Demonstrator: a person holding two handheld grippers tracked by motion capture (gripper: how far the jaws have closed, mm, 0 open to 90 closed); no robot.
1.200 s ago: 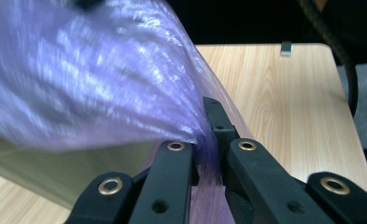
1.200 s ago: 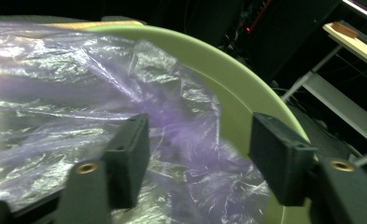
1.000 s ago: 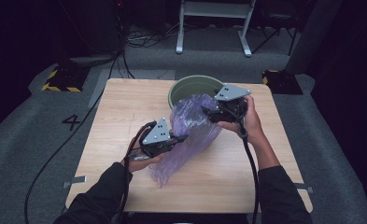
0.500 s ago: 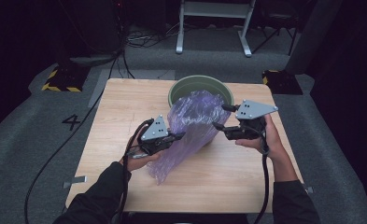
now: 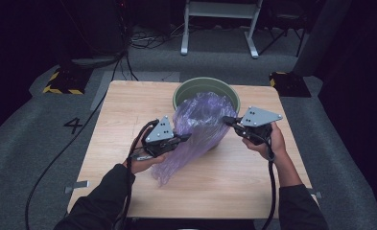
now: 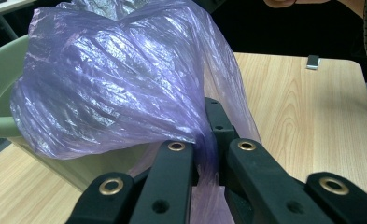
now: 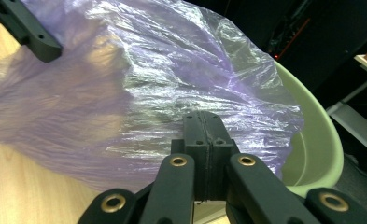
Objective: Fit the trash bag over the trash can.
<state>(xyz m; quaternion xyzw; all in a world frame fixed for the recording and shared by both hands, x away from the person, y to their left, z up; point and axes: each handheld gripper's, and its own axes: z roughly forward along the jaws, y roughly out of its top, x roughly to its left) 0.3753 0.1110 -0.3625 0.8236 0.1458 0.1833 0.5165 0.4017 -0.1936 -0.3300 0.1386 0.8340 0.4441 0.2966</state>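
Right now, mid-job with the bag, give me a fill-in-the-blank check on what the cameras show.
1. The purple plastic bag drapes over the rim of the green ____.
2. The left hand-held gripper is shut on the ____.
3. The tub stands on a ____ table.
4. The right hand-held gripper has its jaws ____.

Missing: tub; bag; wooden; shut

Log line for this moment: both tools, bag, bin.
left tool: shut on purple bag | right tool: jaws just closed, pads together at bag's side, grip unclear | bag: draped over green bin | table
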